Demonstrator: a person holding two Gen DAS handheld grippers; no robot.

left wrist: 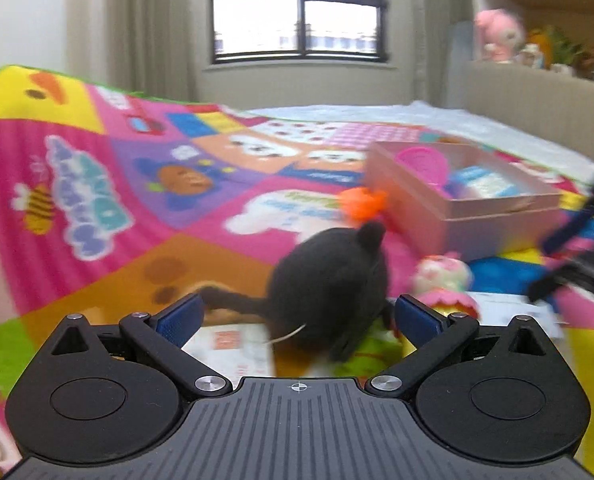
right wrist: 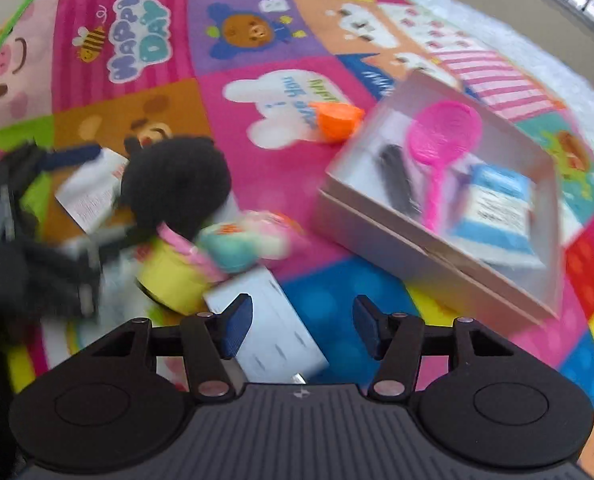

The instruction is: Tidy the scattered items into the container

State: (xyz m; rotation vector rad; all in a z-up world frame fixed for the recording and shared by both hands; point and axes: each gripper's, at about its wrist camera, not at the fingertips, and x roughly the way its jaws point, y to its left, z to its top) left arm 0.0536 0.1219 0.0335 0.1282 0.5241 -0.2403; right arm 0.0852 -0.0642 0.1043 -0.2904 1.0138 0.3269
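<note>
The container is a shallow pinkish cardboard box (left wrist: 497,224) (right wrist: 437,248) on the play mat, holding a pink paddle (right wrist: 441,140), a blue-and-white pack (right wrist: 497,208) and a black item (right wrist: 397,176). A black plush (left wrist: 329,288) (right wrist: 177,184) lies just ahead of my left gripper (left wrist: 297,318), whose jaws stand wide open on either side of it without pressing. My right gripper (right wrist: 303,328) is open above a white carton (right wrist: 269,320) that lies on the mat. A pink, yellow and teal toy (left wrist: 445,280) (right wrist: 201,256) rests beside the plush. An orange toy (left wrist: 363,202) (right wrist: 335,120) sits by the box's far corner.
A white leaflet (left wrist: 229,344) (right wrist: 93,192) lies under the plush. The colourful mat (right wrist: 137,60) spreads left and far, with a white rug beyond it. A window, curtains and a shelf with plush toys (left wrist: 497,36) stand at the back.
</note>
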